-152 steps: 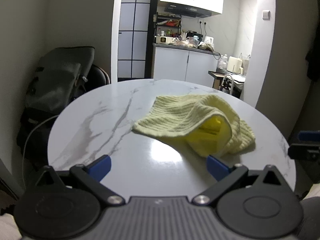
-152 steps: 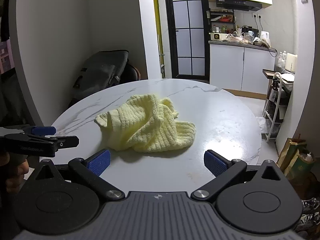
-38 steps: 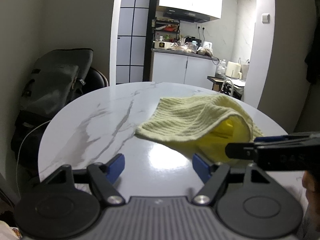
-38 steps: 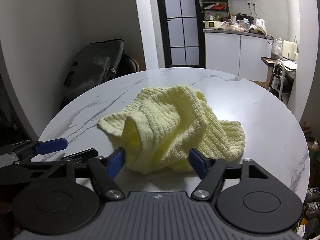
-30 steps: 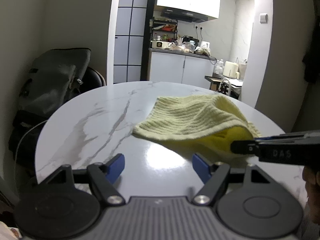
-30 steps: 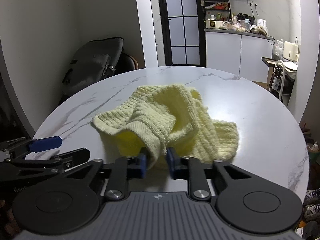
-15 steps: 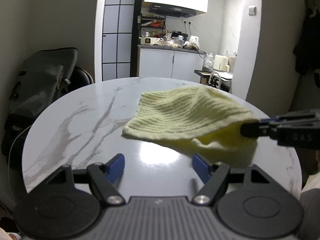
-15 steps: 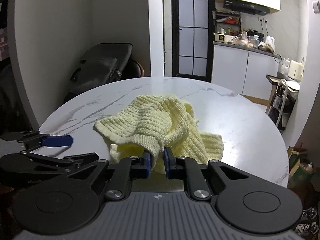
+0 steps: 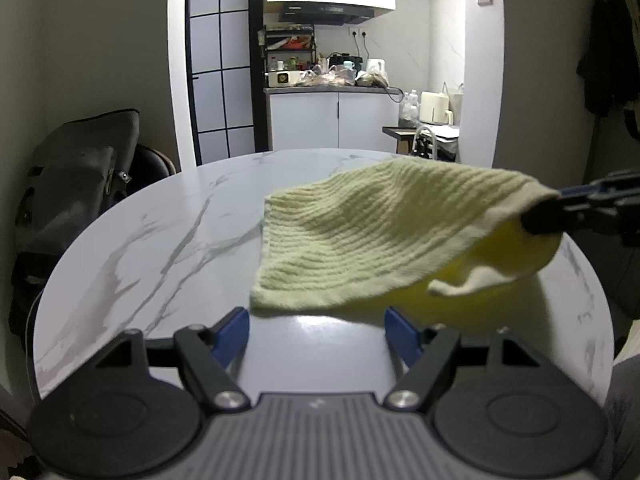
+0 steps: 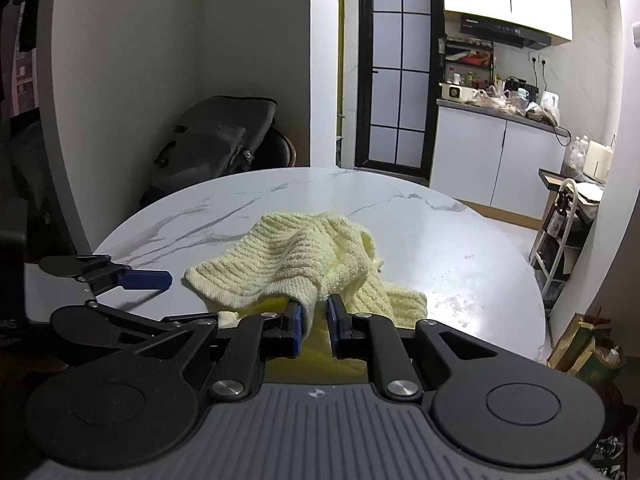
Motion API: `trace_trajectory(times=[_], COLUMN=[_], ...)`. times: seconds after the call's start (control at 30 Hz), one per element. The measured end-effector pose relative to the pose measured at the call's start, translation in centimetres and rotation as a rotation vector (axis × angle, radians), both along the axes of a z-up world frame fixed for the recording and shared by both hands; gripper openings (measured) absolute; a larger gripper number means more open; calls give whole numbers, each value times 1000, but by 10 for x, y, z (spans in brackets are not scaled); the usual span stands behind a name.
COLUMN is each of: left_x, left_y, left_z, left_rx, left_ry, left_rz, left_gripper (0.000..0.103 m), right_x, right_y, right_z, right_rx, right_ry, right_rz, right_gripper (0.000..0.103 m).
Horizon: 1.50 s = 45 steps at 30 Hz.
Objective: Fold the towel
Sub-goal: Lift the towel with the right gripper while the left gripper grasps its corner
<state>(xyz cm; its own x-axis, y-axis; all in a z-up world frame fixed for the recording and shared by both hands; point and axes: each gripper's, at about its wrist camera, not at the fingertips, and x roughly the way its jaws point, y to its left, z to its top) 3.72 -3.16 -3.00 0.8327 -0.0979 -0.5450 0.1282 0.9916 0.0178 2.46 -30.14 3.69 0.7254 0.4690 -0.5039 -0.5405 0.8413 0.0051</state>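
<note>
A pale yellow ribbed towel (image 10: 296,264) is seen crumpled on the round marble table (image 10: 460,248), one corner lifted toward 3 o'clock, pinched by the right gripper (image 10: 314,320). The left gripper (image 9: 316,330) is held spread wide at 6 o'clock.

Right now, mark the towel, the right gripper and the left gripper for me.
towel (image 9: 360,236), left wrist view, ribbed top surface.
right gripper (image 10: 314,318), right wrist view, between its fingertips, shut on towel.
left gripper (image 9: 318,330), left wrist view, between its open fingertips.
</note>
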Motion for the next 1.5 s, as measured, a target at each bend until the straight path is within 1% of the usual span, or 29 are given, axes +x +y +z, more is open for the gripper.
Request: trace_trajectory(times=[0.1,0.33,0.43,0.53,0.63,0.7,0.73,0.8,0.87,0.93,0.97,1.07,1.17,1.27,1.5], left_x=[1,-1,2,5,7,9,10,14,19,19,19,20,17,15,7], left_y=[-2,-19,-24,-23,-23,-19,-18,-13,-11,-11,-9,3,8,10,16], left_z=[0,0,-1,-2,-2,-1,0,0,-3,-4,-3,0,3,5,11], left_rx=[-7,39,50,43,61,36,22,-3,13,28,21,-16,-44,-55,-95], left_ry=[0,-24,-14,-18,-24,-24,-23,-14,-7,-11,-13,-24,-33,-47,-75], left_rz=[-9,-80,-74,-60,-49,-42,-39,-34,-29,-22,-15,18,23,27,35], left_gripper=[77,77,77,77,73,61,58,49,43,34,26,11,5,5,4], right_x=[-3,-9,-13,-17,-22,-24,-25,-27,-30,-31,-31,-29,-29,-29,-18], right_y=[-4,-13,-15,-17,-19,-20,-21,-23,-25,-27,-27,-31,-31,-29,-34], right_z=[5,17,20,22,23,22,22,22,22,20,20,16,12,6,-6], right_rx=[6,18,21,15,0,-8,-10,-11,-14,-34,-39,-50,-61,-93,-107], right_ry=[-10,-32,-41,-46,-49,-47,-45,-44,-43,-42,-41,-19,-9,-4,36], right_rz=[19,42,59,81,101,108,111,116,120,115,110,79,71,56,-9], right_gripper=[15,13,13,13,13,13,13,13,13,13,13,13,13,14,14])
